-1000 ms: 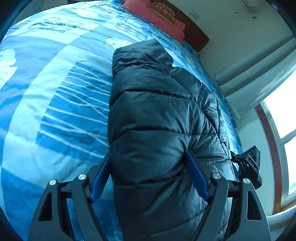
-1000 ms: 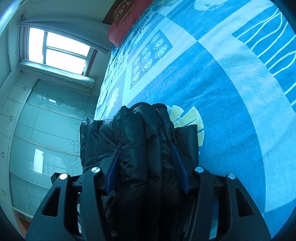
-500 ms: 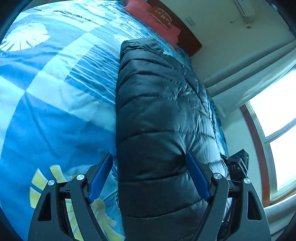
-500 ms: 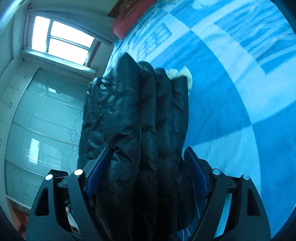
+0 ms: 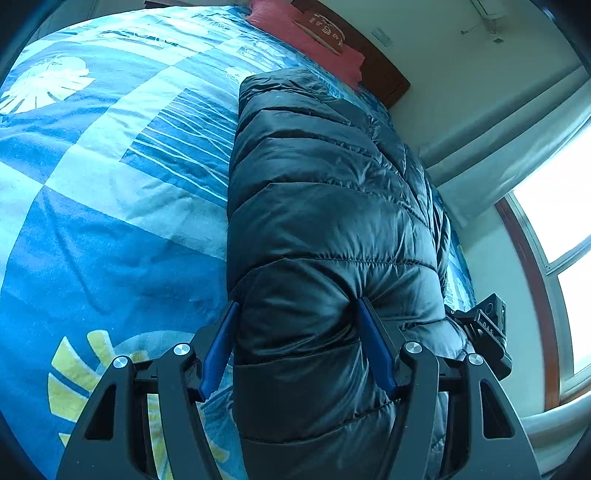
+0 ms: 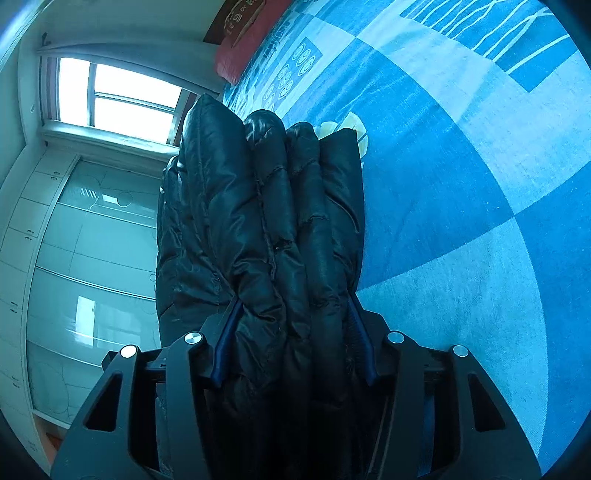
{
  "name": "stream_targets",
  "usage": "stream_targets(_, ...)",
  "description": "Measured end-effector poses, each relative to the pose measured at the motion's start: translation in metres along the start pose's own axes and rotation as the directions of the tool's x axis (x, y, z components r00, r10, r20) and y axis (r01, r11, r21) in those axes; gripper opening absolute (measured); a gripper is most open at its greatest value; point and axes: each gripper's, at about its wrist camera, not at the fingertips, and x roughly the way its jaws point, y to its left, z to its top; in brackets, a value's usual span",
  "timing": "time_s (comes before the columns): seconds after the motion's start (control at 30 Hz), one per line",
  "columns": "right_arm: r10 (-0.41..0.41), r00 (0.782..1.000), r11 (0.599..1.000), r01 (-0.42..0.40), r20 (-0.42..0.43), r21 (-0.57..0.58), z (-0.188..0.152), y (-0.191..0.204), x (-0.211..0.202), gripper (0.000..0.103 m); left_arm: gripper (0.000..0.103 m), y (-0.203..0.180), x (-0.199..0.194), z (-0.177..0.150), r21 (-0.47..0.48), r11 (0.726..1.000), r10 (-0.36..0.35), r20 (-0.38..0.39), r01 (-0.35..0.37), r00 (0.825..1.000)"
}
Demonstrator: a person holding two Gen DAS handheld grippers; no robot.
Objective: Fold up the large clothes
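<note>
Currently: black puffer jacket (image 5: 325, 221), folded into a thick bundle on the blue bed (image 5: 110, 221). Soft, puffy, slick-shelled, likely light; best pinched across stacked layers. Left gripper (image 5: 295, 332) and right gripper (image 6: 291, 321): jaws just closing, clamping the bundle's near end. Underside and sleeves hidden.

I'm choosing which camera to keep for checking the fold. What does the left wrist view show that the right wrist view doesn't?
Only the left wrist view shows the jacket's broad quilted top face, the other gripper's camera block beyond it, and the yellow leaf print near the fingers.

Only the right wrist view shows the stacked folded layers edge-on and the glass-fronted wardrobe.

Both show the black puffer jacket pinched between blue pads, the left gripper and right gripper having just closed further on it, the blue patterned bedspread, the red pillow and a window.
</note>
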Motion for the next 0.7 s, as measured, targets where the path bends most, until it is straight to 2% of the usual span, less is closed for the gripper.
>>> stream_targets(0.33,0.029,0.999,1.0,-0.029,0.026,0.005,-0.007,-0.006,-0.007,0.052,0.064,0.001,-0.005,-0.004,-0.005,1.0,0.002,-0.005,-0.002,1.0)
stream_targets(0.5,0.069,0.995,0.997,-0.07,0.068,0.017,-0.017,-0.011,-0.023,0.063,0.067,-0.003,-0.015,-0.008,-0.002,1.0,0.023,0.01,-0.023,1.0)
stream_targets(0.63,0.076,0.993,0.996,-0.079,0.088,0.029,-0.024,-0.017,-0.037,0.067,0.076,-0.011,-0.027,-0.015,0.038,0.997,0.07,0.042,-0.072,0.997)
stream_targets(0.7,0.069,0.993,0.997,-0.072,0.093,0.032,-0.028,-0.021,-0.044,0.07,0.077,-0.012,-0.03,-0.02,0.041,0.996,0.083,0.048,-0.085,0.995)
